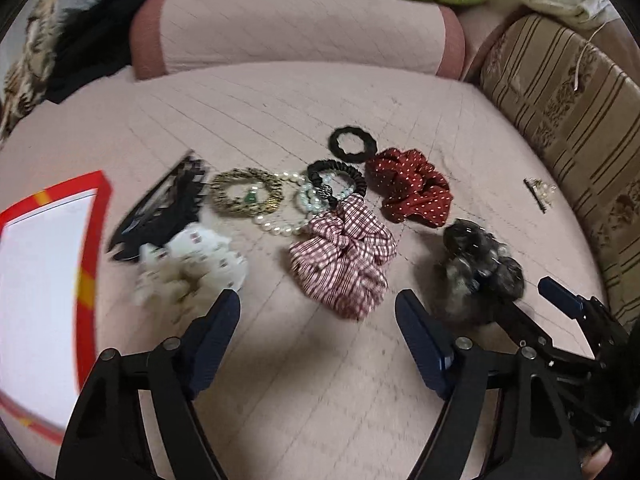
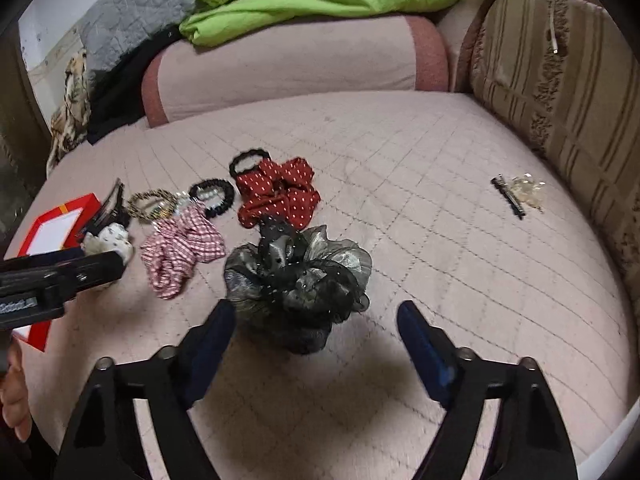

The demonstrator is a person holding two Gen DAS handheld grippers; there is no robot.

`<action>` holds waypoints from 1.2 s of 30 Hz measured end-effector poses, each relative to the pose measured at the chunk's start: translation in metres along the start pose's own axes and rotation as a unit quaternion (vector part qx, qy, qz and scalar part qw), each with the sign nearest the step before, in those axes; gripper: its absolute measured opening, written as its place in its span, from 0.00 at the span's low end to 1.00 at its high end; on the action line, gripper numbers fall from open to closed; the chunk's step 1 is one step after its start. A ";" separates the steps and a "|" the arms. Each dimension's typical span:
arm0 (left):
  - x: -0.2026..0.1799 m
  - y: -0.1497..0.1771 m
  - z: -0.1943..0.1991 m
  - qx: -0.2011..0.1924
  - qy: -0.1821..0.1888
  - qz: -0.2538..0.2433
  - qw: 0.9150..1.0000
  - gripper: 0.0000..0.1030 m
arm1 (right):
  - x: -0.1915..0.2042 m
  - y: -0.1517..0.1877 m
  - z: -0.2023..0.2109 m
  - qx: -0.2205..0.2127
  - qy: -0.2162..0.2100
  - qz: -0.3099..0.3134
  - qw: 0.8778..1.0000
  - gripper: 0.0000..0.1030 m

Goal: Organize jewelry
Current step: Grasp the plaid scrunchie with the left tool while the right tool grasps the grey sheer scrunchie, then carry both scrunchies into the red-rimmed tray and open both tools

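The grey-black organza scrunchie lies on the pink quilted bed, a rumpled mound with no clear long axis. It sits just beyond the right gripper, whose jaws gape wide, nearer the left finger. The left gripper is likewise spread and empty, with the checked scrunchie just beyond it. Only the left wrist view shows the pearl bracelet plainly; the hair clip far right looks clearer in the right.

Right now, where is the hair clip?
The hair clip lies alone on the pink cushion, far right in both views, near the striped backrest and apart from the red scrunchie.
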State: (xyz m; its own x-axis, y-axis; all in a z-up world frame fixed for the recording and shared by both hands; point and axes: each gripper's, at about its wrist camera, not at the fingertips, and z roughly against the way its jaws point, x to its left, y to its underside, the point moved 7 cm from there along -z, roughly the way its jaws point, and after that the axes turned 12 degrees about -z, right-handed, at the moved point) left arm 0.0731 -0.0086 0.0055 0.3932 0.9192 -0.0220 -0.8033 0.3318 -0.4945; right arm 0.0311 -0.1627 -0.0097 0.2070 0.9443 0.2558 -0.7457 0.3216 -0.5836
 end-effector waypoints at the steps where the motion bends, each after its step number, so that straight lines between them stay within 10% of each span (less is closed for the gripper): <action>1: 0.000 -0.003 -0.008 0.004 0.002 0.000 1.000 0.74 | 0.000 -0.001 -0.006 0.005 0.001 0.000 1.000 0.79; 8: -0.004 -0.011 -0.052 0.025 0.020 0.010 0.999 0.64 | -0.003 -0.004 -0.029 0.021 0.001 -0.009 1.000 0.76; 14: -0.012 -0.008 -0.056 0.034 0.019 -0.004 0.999 0.15 | 0.002 -0.003 -0.038 0.029 -0.003 -0.007 1.000 0.42; 25: 0.004 0.018 0.038 -0.026 0.037 0.034 0.998 0.13 | 0.024 0.002 0.003 0.022 -0.040 -0.009 0.999 0.21; 36: 0.121 0.089 0.109 -0.057 -0.087 0.132 0.986 0.13 | 0.112 0.011 0.059 0.016 -0.117 0.064 0.991 0.21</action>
State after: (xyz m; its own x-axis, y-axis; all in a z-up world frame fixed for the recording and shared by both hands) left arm 0.0007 0.1553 0.0538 0.0861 0.9961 -0.0194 -0.8077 0.0584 -0.5867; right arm 0.0088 -0.0576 0.0587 -0.0402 0.9339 0.3552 -0.7769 0.1944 -0.5989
